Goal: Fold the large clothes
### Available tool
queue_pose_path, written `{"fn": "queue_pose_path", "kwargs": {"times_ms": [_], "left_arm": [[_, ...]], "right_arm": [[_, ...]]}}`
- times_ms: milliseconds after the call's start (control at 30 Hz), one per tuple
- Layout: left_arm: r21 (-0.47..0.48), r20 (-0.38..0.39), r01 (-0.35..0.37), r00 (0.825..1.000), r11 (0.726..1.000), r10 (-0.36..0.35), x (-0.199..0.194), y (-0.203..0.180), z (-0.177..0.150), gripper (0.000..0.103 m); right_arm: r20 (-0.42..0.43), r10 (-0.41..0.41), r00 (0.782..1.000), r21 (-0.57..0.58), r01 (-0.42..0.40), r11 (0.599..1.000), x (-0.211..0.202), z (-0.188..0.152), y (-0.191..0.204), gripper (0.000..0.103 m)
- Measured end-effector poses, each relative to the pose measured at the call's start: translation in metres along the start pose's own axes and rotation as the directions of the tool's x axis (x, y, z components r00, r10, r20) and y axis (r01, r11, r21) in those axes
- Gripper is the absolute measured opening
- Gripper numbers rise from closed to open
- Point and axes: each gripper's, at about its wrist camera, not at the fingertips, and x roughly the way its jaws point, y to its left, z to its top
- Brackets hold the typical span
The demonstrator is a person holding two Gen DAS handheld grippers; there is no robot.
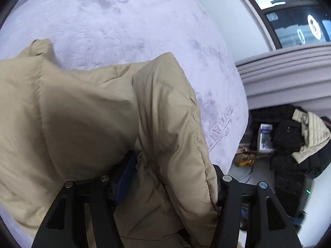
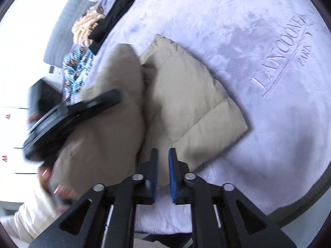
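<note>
left gripper [image 1: 165, 177] parted around beige puffer jacket [image 1: 82, 107]; right gripper [image 2: 163, 173] slightly apart, empty

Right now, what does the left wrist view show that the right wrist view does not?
Only the left wrist view shows the floor beside the bed, with a pile of dark clothes and a white carton.

Only the right wrist view shows a black garment, a blue patterned cloth and the embossed lettering in full.

Both show the beige puffer jacket on the lilac blanket.
</note>
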Motion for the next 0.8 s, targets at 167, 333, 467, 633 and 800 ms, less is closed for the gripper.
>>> {"fn": "queue_pose_path", "kwargs": {"times_ms": [167,333,467,633,800], "left_arm": [[0.048,-0.034,-0.023,0.999,0.999,0.025,0.011,-0.007,0.01,0.071],[0.048,0.013,-0.007,1.0,0.999,0.007,-0.012,-0.014,0.022,0.071],[0.121,0.208,-0.093,0.976,0.988,0.067,-0.078,-0.025,0.019,0.071],[0.04,0.396,-0.363,0.861,0.931,0.318,-0.136,0.026,-0.014,0.072],[-0.13,0.308,-0.406,0.85,0.904,0.426,-0.11,0.099,-0.022,0.072]], "right_arm": [[-0.002,0.165,0.986,-0.105,-0.164,0.981,-0.026,-0.017,0.03,0.077],[-0.064,0.068,0.996,-0.165,-0.077,0.983,0.016,-0.024,0.057,0.068],[-0.011,-0.085,0.996,-0.22,0.08,0.972,0.017,-0.036,0.055,0.016],[0.058,-0.144,0.988,-0.318,0.155,0.935,0.013,-0.047,0.063,0.014],[0.066,-0.18,0.982,-0.283,0.191,0.94,0.007,-0.031,0.045,0.014]]}}
